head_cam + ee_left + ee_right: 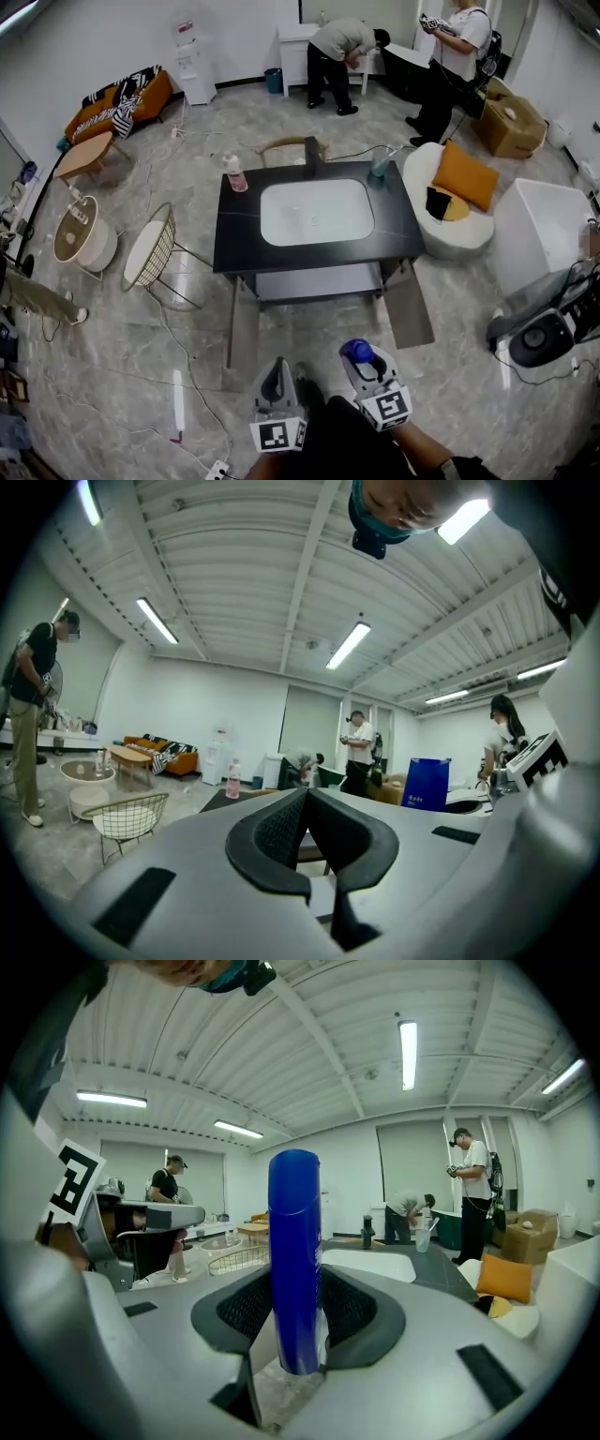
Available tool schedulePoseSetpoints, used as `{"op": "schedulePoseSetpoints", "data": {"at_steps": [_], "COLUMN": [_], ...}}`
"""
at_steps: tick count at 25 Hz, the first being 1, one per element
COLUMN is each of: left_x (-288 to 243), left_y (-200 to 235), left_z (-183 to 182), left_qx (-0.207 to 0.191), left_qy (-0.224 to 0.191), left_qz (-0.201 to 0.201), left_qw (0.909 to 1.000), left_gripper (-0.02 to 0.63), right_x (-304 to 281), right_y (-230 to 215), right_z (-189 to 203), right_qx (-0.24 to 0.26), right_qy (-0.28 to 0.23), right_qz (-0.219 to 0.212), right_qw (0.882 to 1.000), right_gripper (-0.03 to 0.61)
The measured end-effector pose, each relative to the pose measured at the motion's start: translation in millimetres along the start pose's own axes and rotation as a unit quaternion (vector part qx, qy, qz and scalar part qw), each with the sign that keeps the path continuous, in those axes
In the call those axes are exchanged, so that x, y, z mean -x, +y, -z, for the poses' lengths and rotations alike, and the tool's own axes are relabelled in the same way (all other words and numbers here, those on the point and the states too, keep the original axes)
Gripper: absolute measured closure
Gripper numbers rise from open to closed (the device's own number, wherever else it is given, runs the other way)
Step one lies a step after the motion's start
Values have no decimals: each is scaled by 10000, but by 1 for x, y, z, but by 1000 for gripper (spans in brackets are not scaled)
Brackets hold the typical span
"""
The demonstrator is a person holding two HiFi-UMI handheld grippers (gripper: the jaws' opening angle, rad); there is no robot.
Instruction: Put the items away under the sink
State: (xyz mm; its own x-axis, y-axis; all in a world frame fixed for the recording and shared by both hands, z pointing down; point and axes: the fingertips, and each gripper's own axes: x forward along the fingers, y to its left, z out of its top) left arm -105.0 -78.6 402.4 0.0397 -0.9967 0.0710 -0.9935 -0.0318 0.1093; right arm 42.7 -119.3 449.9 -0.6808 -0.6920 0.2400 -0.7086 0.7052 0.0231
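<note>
Barely begun, I'd say. The fingers of the right gripper (pixel 362 360) clamp a blue bottle (pixel 294 1260) upright, well short of the counter (pixel 242 234). Its shelf (pixel 319 281) under the sink (pixel 316 214) looks bare. The left gripper (pixel 277 369) is closed on nothing. A pink bottle (pixel 235 174) and a cup (pixel 379 165) stand on top. No label is legible.

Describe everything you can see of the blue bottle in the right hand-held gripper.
The blue bottle is a tall, smooth, glossy cylinder, plastic by its look, with a rounded top. It stands upright between the jaws of the right hand-held gripper, whose dark ribbed pads press its sides near its lower end.
</note>
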Motion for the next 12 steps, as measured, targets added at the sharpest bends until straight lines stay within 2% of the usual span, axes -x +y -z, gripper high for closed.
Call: {"op": "schedulePoseSetpoints", "data": {"at_steps": [4, 7, 9, 12], "left_x": [-41, -64, -77, -103], "left_y": [13, 17, 19, 20], "left_z": [49, 97, 126, 167], "left_qx": [-143, 111, 99, 126], "left_qy": [-47, 30, 44, -4], "left_qz": [133, 143, 237, 399], "left_qw": [9998, 9998, 9997, 9991], "left_gripper": [598, 598, 598, 598], "right_x": [-48, -76, -93, -119], "right_y": [-21, -36, -43, -57], "right_z": [41, 86, 119, 169], "right_qx": [-48, -234, -291, -123], "right_qy": [-22, -21, 66, 78], "right_qz": [123, 270, 298, 331], "right_qw": [9999, 9994, 9991, 9993], "right_gripper": [420, 420, 421, 421]}}
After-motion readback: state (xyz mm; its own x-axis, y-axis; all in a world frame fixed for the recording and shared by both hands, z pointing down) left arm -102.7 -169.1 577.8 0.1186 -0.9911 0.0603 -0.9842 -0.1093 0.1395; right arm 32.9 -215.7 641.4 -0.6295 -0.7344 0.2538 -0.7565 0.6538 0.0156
